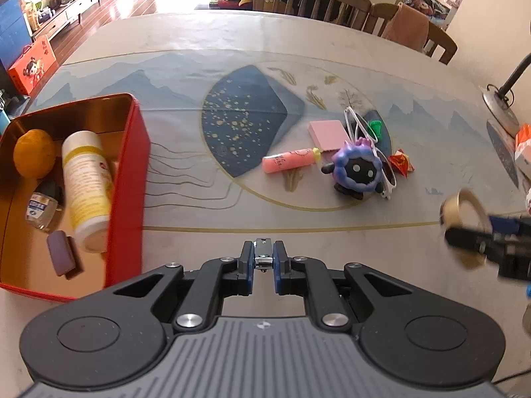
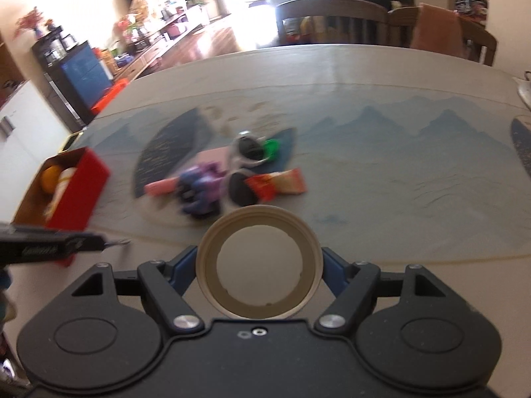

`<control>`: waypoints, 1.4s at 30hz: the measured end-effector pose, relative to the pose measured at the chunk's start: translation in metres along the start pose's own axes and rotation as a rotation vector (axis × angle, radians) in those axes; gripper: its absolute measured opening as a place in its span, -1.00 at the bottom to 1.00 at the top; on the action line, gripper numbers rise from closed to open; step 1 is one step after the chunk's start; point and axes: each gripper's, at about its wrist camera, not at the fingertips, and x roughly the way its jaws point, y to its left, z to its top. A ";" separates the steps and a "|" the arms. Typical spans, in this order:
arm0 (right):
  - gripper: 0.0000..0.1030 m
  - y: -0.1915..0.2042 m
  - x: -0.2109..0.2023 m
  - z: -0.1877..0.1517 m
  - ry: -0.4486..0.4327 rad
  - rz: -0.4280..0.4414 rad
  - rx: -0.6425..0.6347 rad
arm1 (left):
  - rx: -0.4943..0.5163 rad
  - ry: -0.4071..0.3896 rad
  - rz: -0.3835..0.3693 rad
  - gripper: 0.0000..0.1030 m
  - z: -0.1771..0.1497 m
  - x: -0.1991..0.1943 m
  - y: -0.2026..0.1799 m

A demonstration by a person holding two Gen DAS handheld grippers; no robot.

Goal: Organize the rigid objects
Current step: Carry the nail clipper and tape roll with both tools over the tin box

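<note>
Left wrist view: left gripper [image 1: 264, 258] is seen with jaws clamped on a small metal clip [image 1: 263, 248], held just right of the red tin [image 1: 127, 179]. Inside the tin an orange [image 1: 33, 157], white bottle [image 1: 87, 185], small clear bottle [image 1: 41, 210] and purple block [image 1: 60, 256] are packed. Well right of the tin, a pink tube [image 1: 288, 163], pink pad [image 1: 328, 135], purple toy [image 1: 355, 170], sunglasses [image 1: 368, 132] and snack packet [image 1: 402, 162] are clustered; bare tabletop [image 1: 186, 152] is left between. Right gripper [image 2: 259, 265] is closed on a tape roll [image 2: 259, 229], further right of the tin, past the cluster.
</note>
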 end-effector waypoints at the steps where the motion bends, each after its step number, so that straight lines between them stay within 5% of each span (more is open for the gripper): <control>1: 0.48 0.006 -0.001 -0.001 0.003 0.008 -0.007 | -0.003 -0.003 -0.005 -0.79 0.000 -0.003 0.002; 24: 0.48 0.139 0.005 0.010 0.007 0.021 -0.123 | -0.012 -0.078 -0.104 -0.79 0.021 -0.055 0.085; 42: 0.48 0.254 0.044 0.039 -0.014 0.062 -0.227 | -0.030 -0.145 -0.063 -0.79 0.045 -0.076 0.185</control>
